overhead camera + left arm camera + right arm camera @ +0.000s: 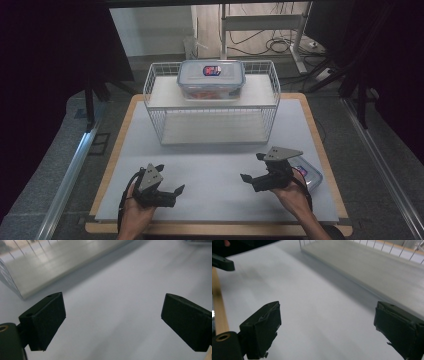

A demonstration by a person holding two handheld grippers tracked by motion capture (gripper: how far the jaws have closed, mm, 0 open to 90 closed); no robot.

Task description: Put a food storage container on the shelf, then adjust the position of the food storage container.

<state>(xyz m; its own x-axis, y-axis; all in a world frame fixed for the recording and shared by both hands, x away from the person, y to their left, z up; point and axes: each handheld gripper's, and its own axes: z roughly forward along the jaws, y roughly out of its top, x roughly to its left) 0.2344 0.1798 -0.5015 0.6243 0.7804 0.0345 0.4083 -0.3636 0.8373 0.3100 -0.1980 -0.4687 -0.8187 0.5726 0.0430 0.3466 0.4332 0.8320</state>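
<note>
The left gripper (172, 191) and the right gripper (251, 167) are both sitting wide open, holding nothing, in front of the wire rack (212, 117). A lidded box (309, 172) is lying just beside the right gripper.

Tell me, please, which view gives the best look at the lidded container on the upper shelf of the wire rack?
The high view: the lidded container is seen whole on the wire rack's upper shelf. The two gripper views catch the rack's lower shelf and wires, not the container.
</note>
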